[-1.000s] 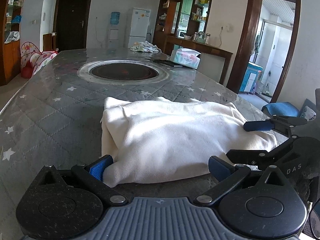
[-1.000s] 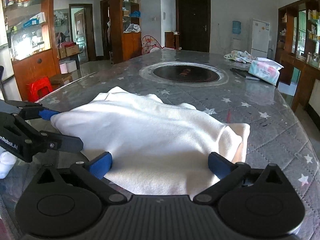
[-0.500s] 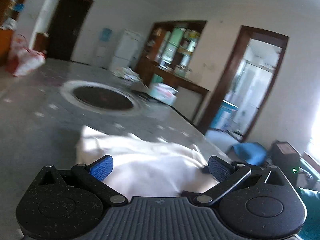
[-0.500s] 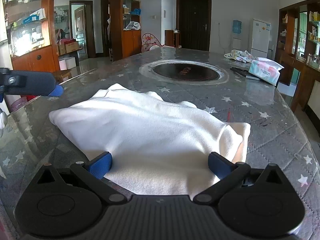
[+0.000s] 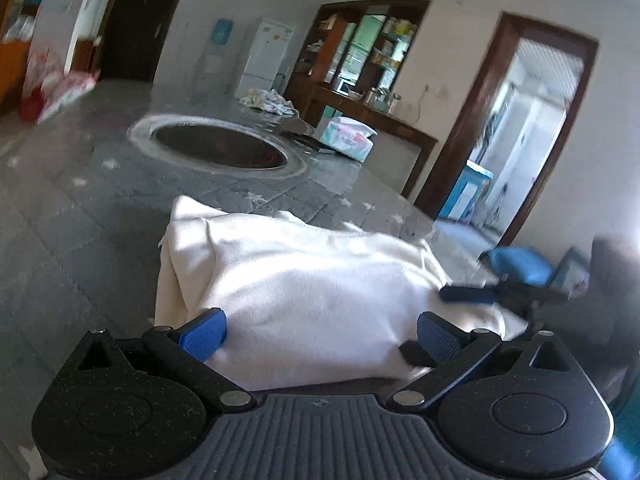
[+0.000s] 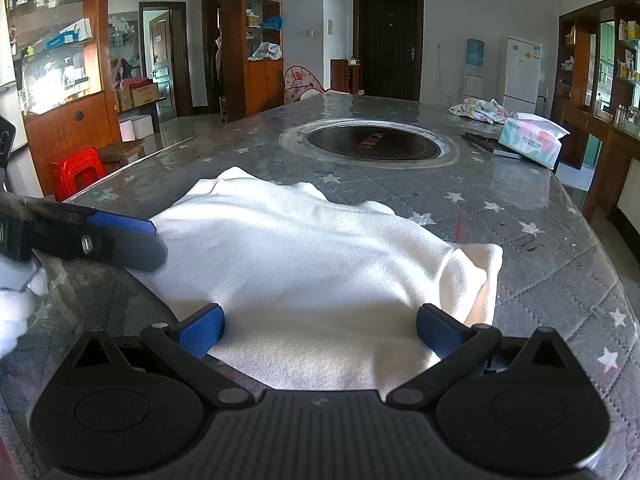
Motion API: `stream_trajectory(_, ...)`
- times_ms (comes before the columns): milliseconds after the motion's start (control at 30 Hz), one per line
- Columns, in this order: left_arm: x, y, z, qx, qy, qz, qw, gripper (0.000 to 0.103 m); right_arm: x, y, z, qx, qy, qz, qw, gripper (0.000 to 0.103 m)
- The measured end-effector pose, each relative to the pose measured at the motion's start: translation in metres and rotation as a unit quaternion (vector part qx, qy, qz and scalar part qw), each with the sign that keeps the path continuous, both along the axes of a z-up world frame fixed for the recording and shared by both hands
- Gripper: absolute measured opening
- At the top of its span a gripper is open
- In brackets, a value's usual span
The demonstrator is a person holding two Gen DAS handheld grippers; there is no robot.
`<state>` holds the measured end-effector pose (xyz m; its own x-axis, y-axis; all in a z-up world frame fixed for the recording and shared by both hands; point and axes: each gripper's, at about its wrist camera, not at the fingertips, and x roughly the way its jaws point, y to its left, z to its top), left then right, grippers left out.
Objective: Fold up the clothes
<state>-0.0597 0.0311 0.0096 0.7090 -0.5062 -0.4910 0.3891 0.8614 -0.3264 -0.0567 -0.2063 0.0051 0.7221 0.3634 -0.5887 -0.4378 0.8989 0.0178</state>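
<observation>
white garment [image 6: 320,264] on table [image 6: 520,200] | between both jaws | both spread wide, gripping nothing

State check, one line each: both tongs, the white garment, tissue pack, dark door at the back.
left tongs: open, empty
right tongs: open, empty
white garment: partly folded, flat on table
tissue pack: lying on table, tissue sticking out
dark door: closed

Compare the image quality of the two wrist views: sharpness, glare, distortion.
Left wrist view: motion-blurred and tilted; the cloth and the right claw are smeared, and the doorway is blown out. Right wrist view: sharp; the cloth is bright in sun, glare shines on the table, the left claw at the edge is slightly soft. Both bend straight lines, fisheye style.
</observation>
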Motion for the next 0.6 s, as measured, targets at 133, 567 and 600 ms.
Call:
stream_trajectory(133,0.0,-0.001,-0.001,0.0,-0.001,-0.002,1.0,0.103,-0.005,-0.001,0.007,0.006,-0.007,0.007,1.0,0.103)
stream_trajectory(567,0.004,0.015,-0.002,-0.058,0.011,-0.003,0.9983,0.103,-0.029,-0.003,0.021,0.083,0.01,0.073,0.994,0.103)
stream_trajectory(600,0.004,0.015,-0.002,-0.059,0.011,-0.003,0.9982,0.103,-0.027,-0.006,0.017,0.09,0.019,0.067,0.994,0.103)
